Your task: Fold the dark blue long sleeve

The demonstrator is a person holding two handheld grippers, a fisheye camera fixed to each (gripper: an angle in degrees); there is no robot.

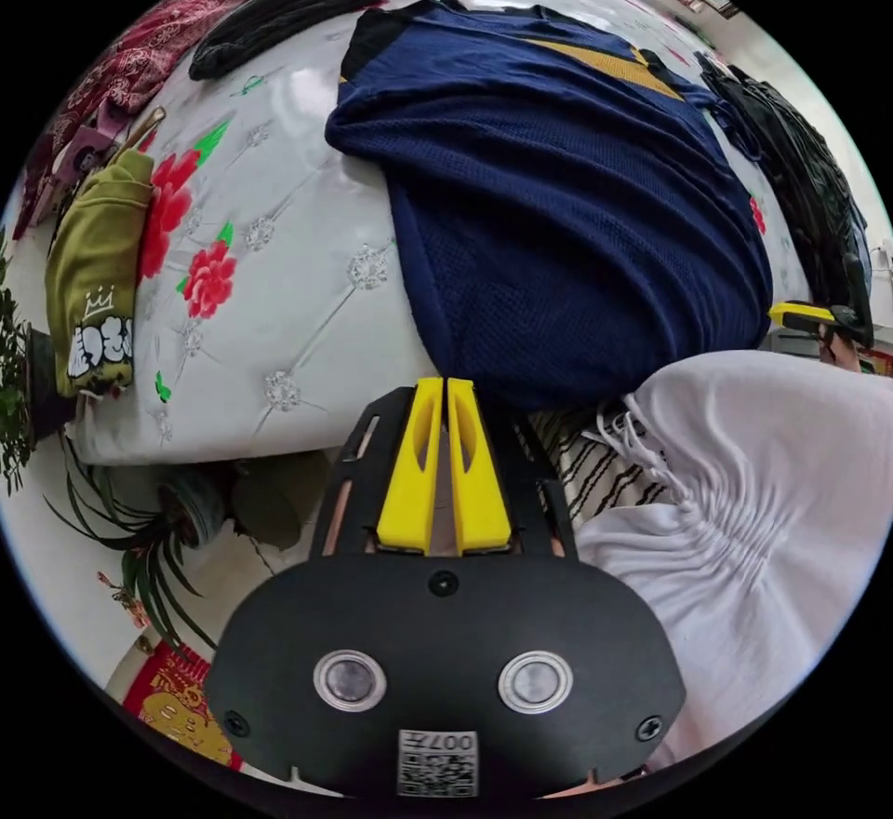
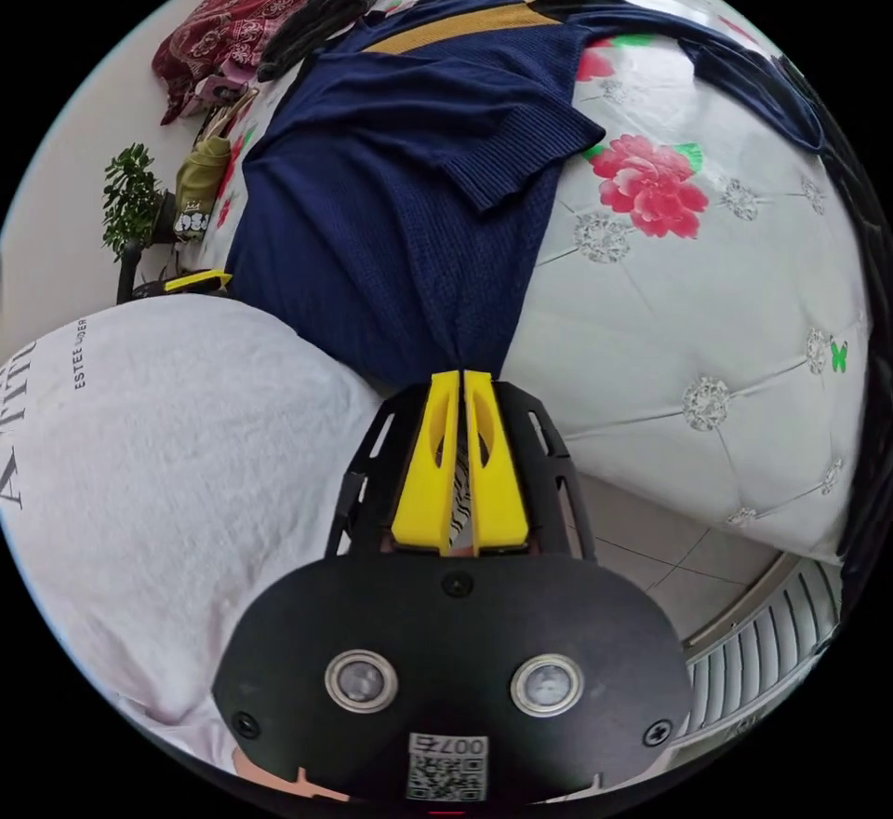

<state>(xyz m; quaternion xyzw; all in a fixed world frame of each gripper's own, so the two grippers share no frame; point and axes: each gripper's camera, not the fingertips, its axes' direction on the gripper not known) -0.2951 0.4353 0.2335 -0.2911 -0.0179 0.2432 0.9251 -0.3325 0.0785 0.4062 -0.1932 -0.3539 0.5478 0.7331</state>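
The dark blue long sleeve (image 1: 558, 205) lies spread on a white quilted bed (image 1: 298, 298) printed with red flowers, a mustard band near its collar. My left gripper (image 1: 445, 383) is shut, its yellow jaws pinching the near hem at the bed's edge. In the right gripper view the same shirt (image 2: 372, 205) has one sleeve folded across its body. My right gripper (image 2: 462, 376) is shut on the hem, and the cloth gathers into its tips. Each gripper shows as a yellow tip in the other's view: the right gripper (image 1: 805, 315) and the left gripper (image 2: 191, 282).
A person's white top (image 1: 763, 521) bulges between the grippers. On the bed lie an olive garment (image 1: 98, 270), a black one (image 1: 288, 9), a red patterned cloth (image 1: 139, 46) and a black piece (image 1: 809, 177). Potted plants (image 1: 158, 530) stand on the floor.
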